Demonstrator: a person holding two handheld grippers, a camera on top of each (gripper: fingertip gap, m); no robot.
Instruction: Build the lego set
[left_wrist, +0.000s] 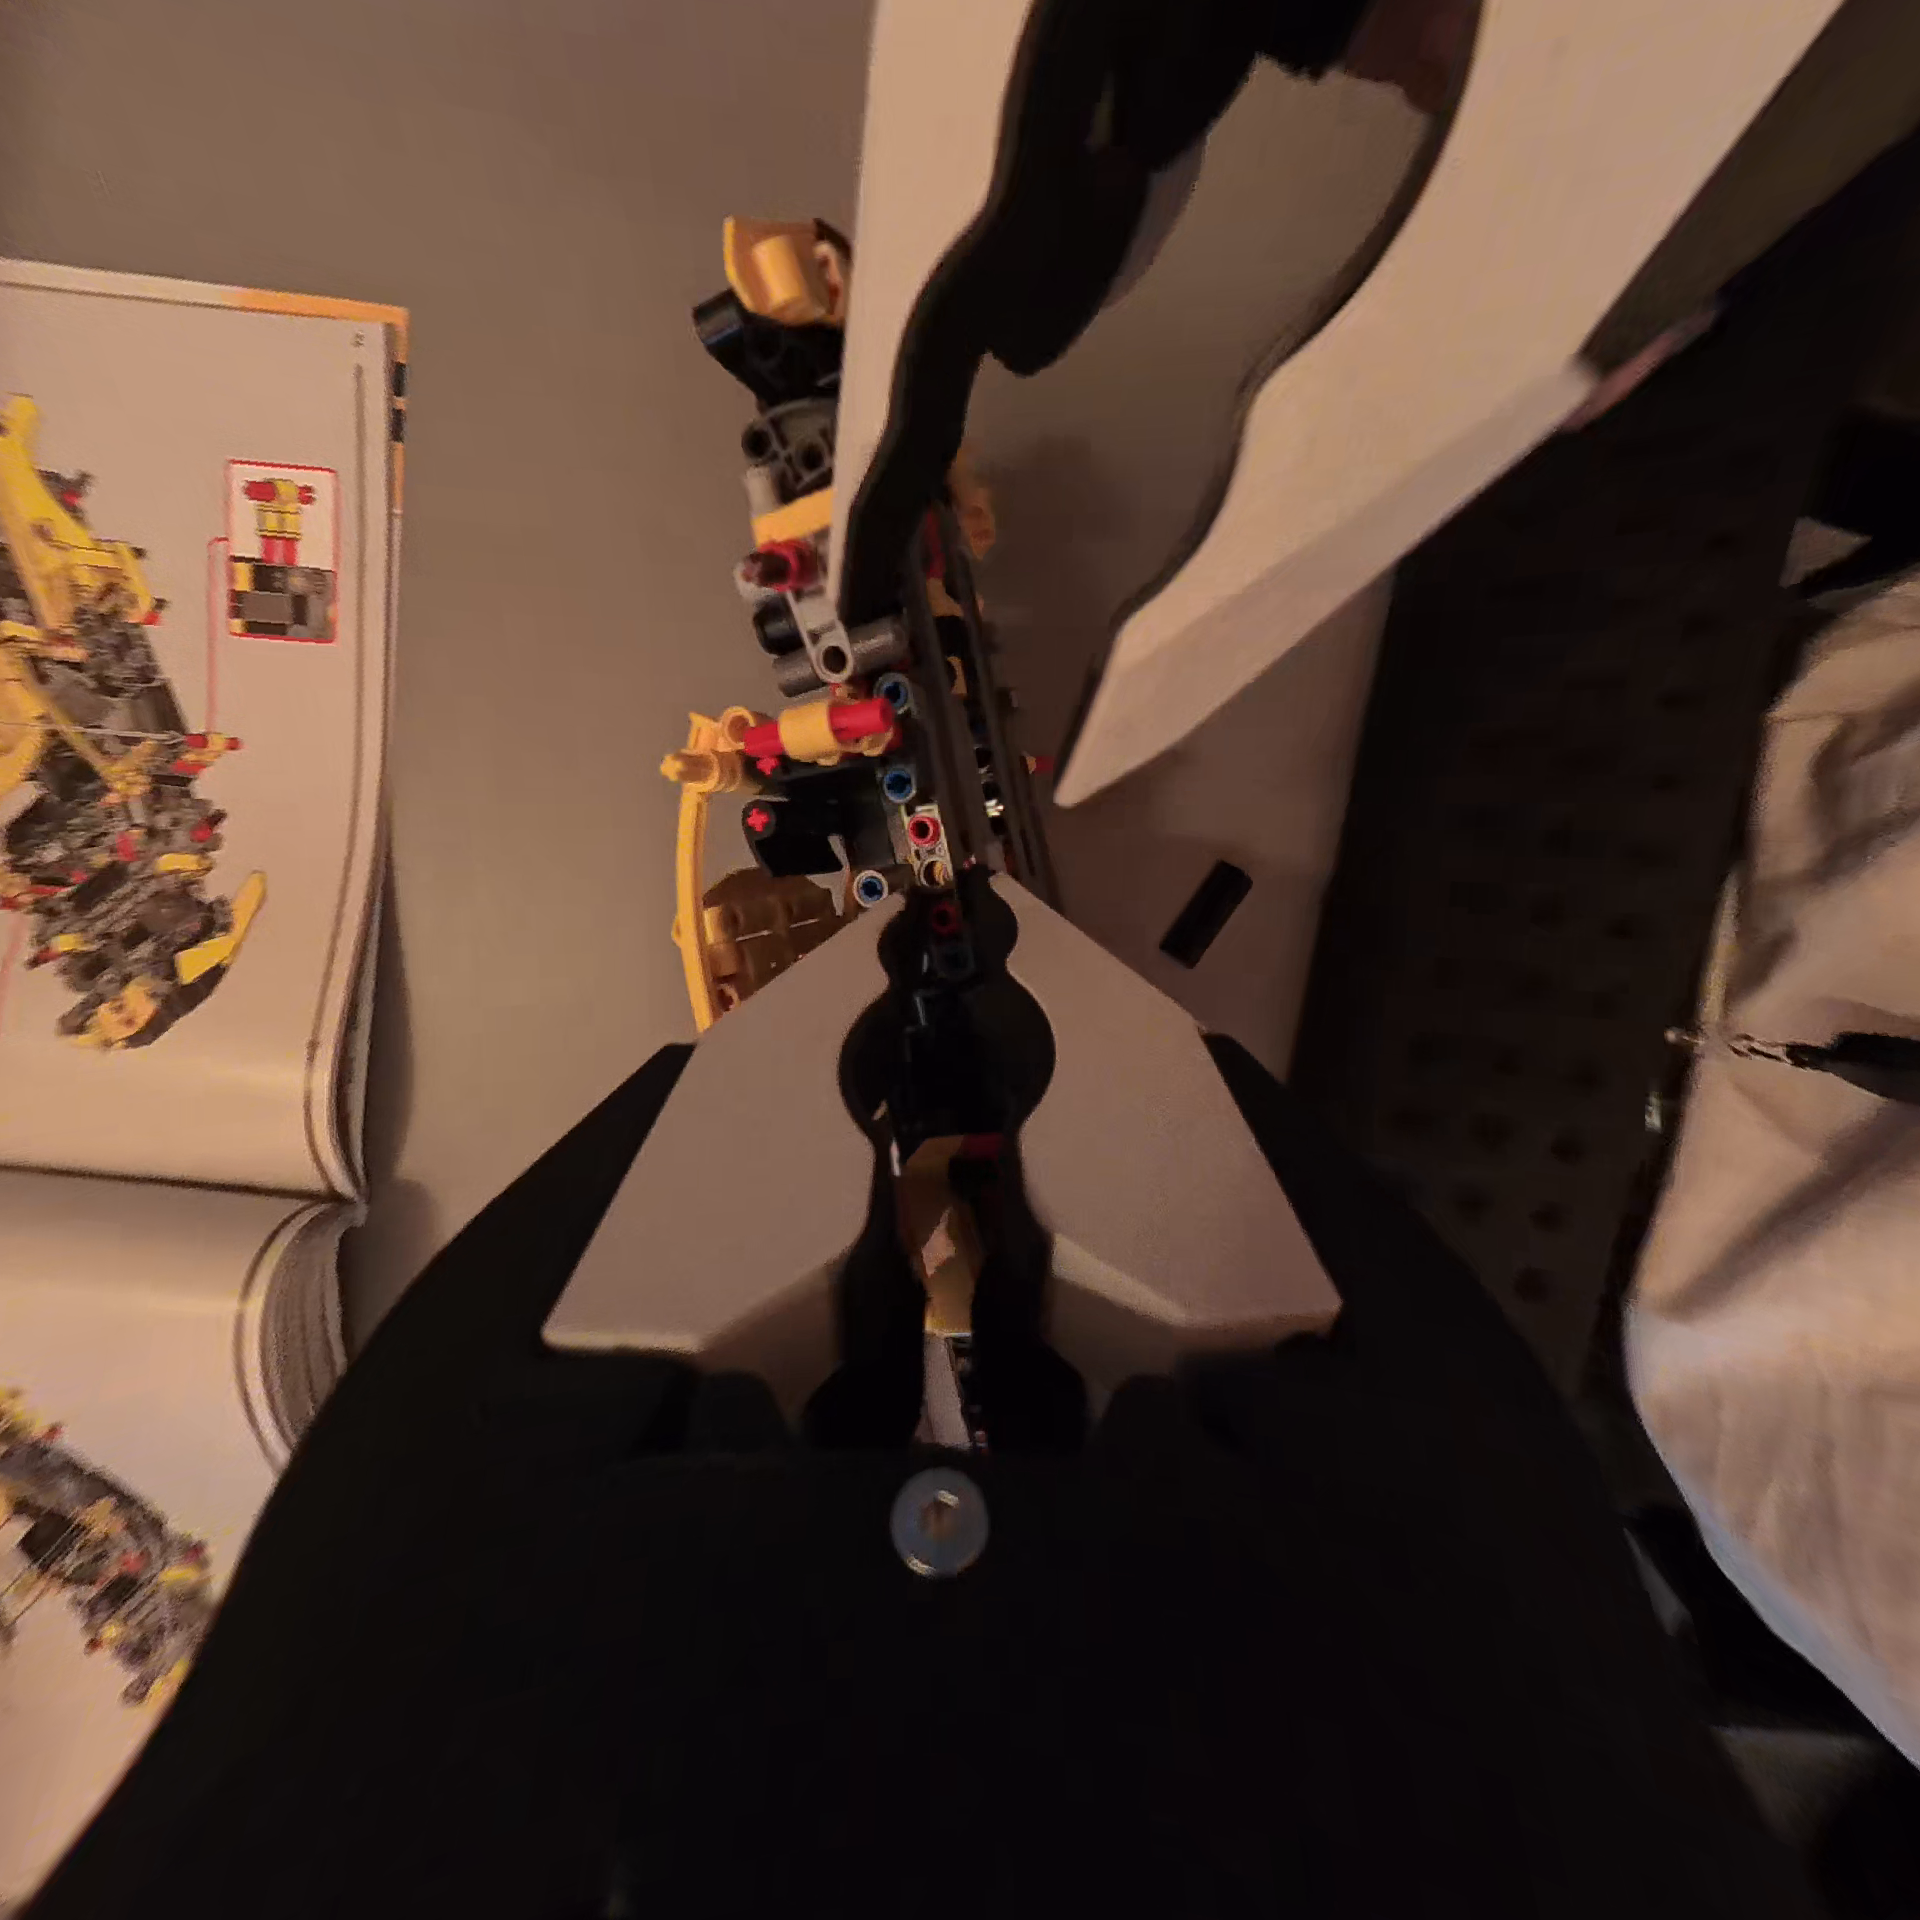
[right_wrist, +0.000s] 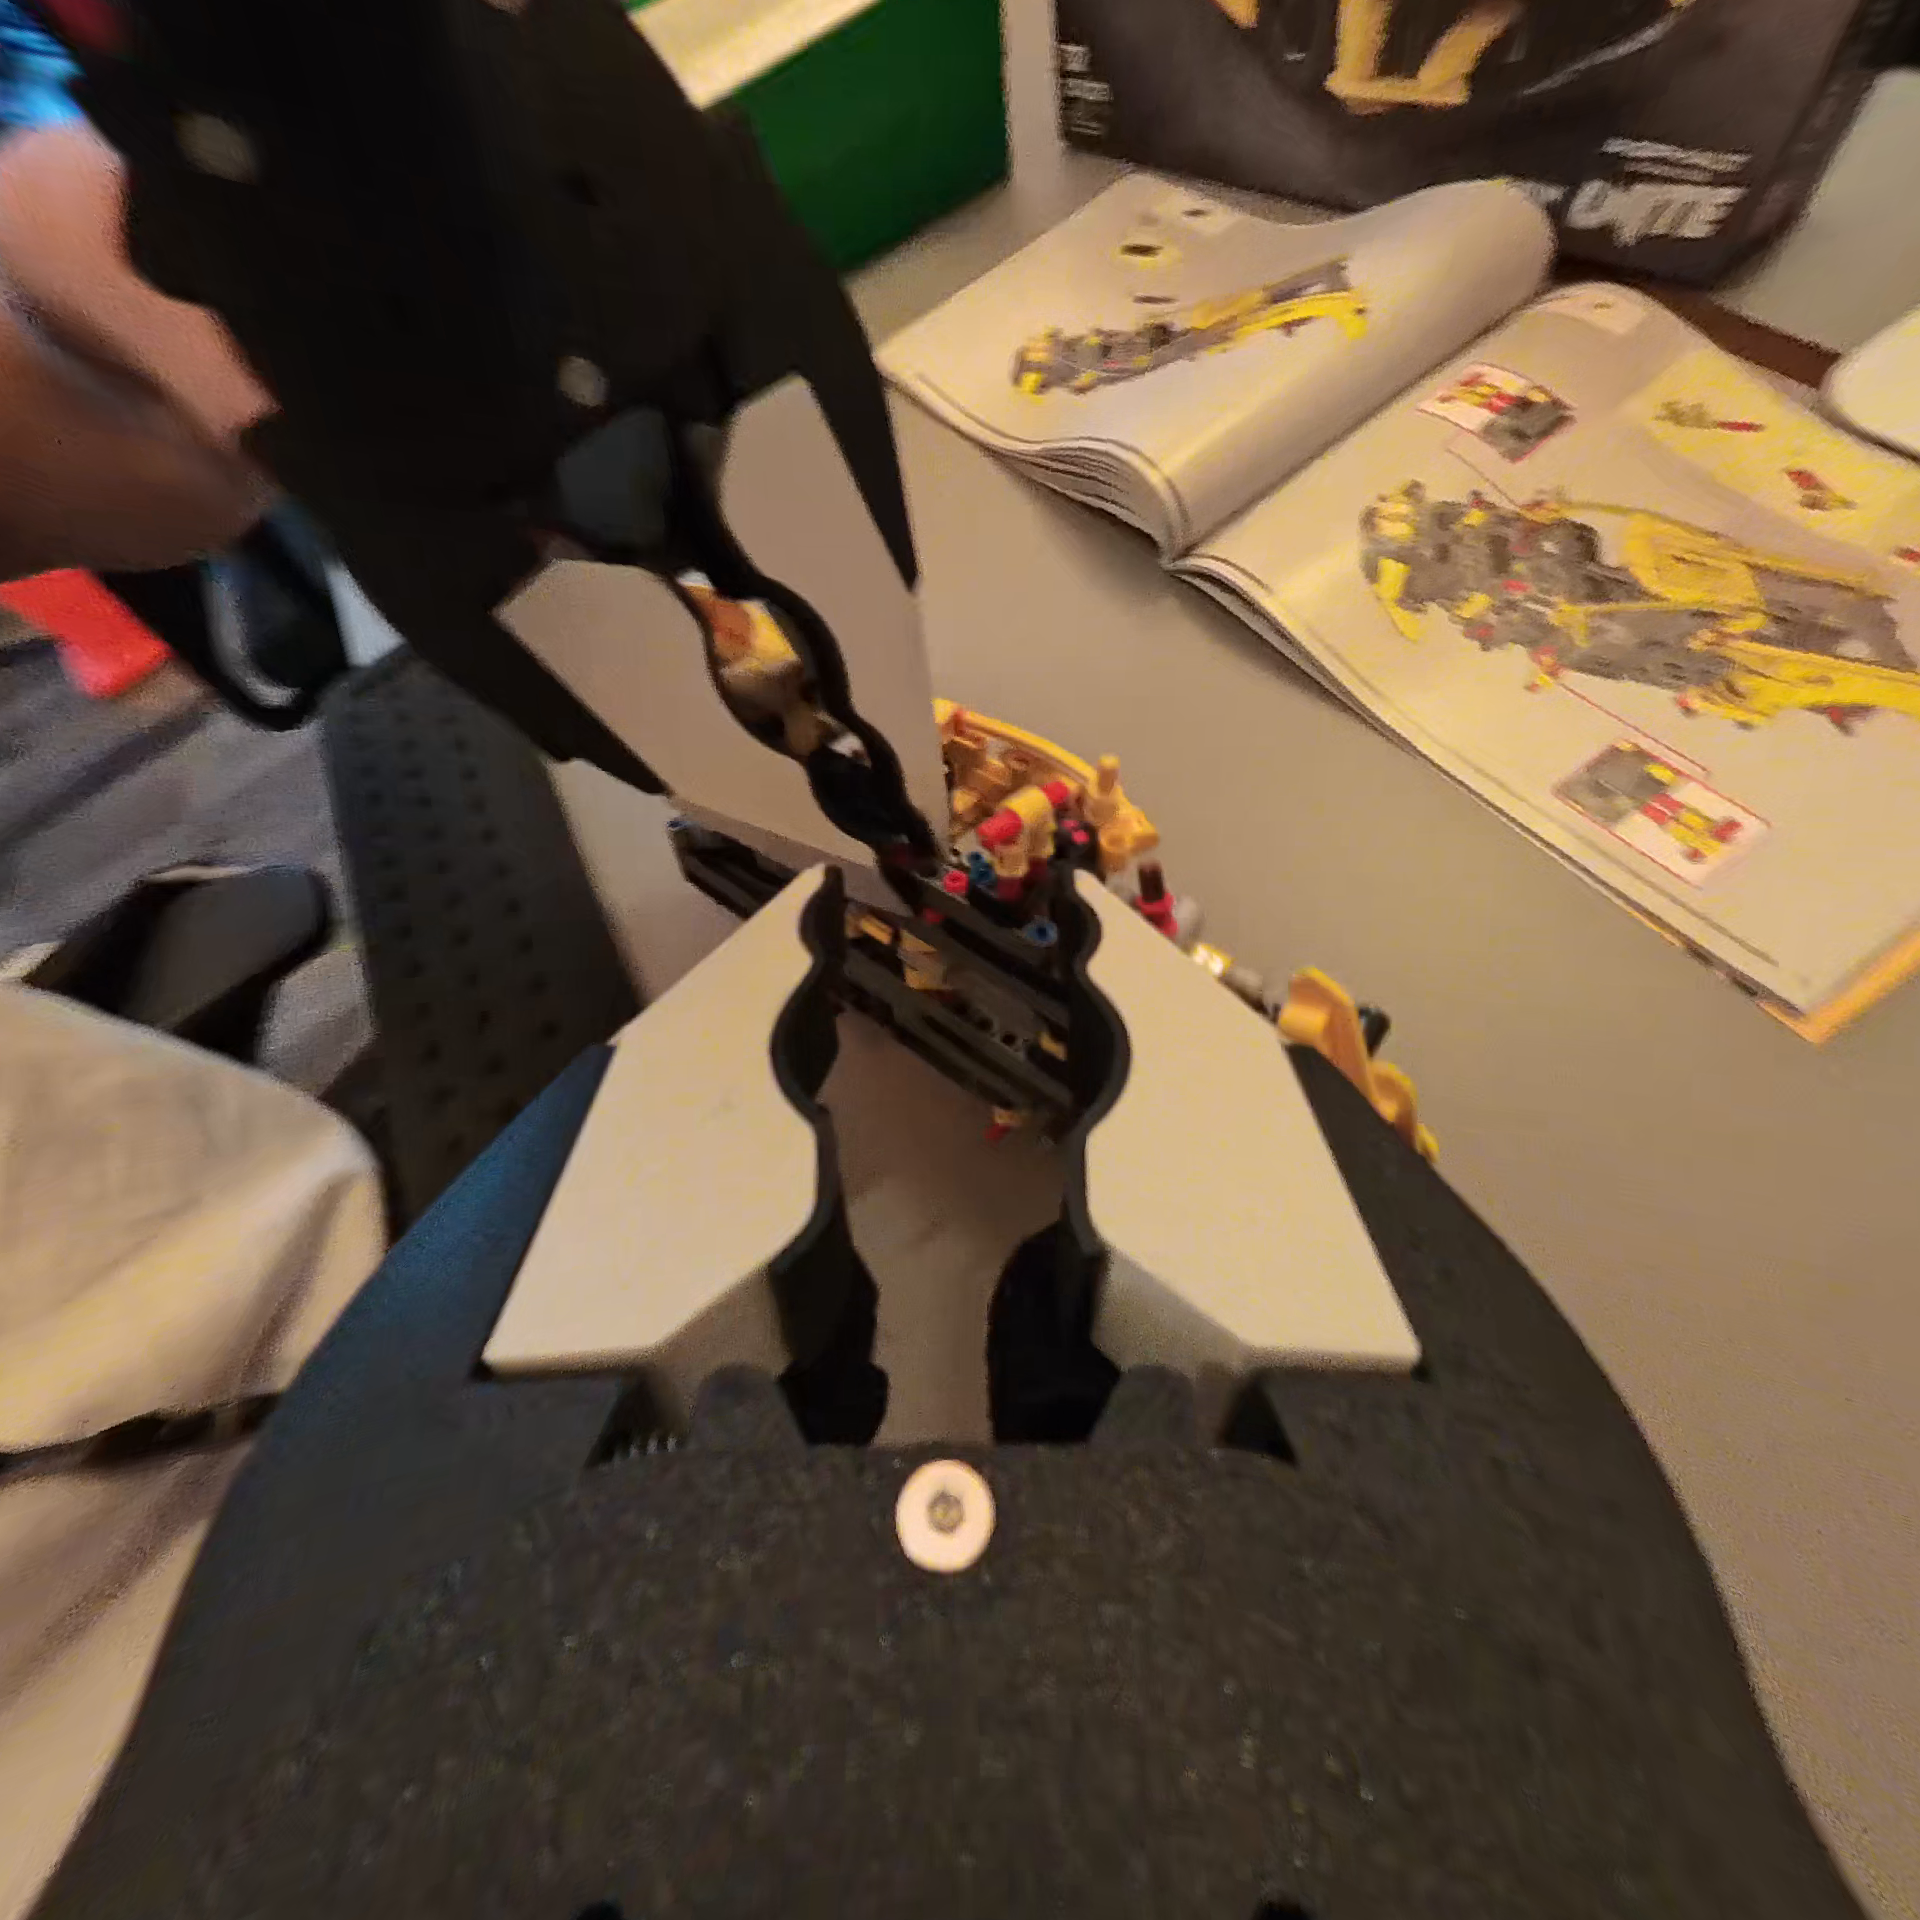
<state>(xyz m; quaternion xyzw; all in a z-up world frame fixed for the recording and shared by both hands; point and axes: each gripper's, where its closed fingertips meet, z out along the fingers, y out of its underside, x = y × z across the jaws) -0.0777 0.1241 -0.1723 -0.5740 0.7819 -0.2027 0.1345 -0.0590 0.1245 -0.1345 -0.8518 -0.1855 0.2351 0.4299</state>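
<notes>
Left wrist view: left tool (left_wrist: 951, 914) pinches the model (left_wrist: 831, 748) end-on; a manual (left_wrist: 187, 727) lies open nearby on the counter (left_wrist: 540, 520). Right wrist view: right tool (right_wrist: 951, 883), part-open, clasps the model's black beams, long axis across its fingers; a box (right_wrist: 1455, 104) stands at the far edge.

Much of the lego model (right_wrist: 997, 935) is hidden behind the right gripper (right_wrist: 951, 904) fingers. The instruction booklet (left_wrist: 187, 727) is cut off at the left edge in the left wrist view. The dark box (right_wrist: 1455, 104) is cropped at the top, its print blurred.
</notes>
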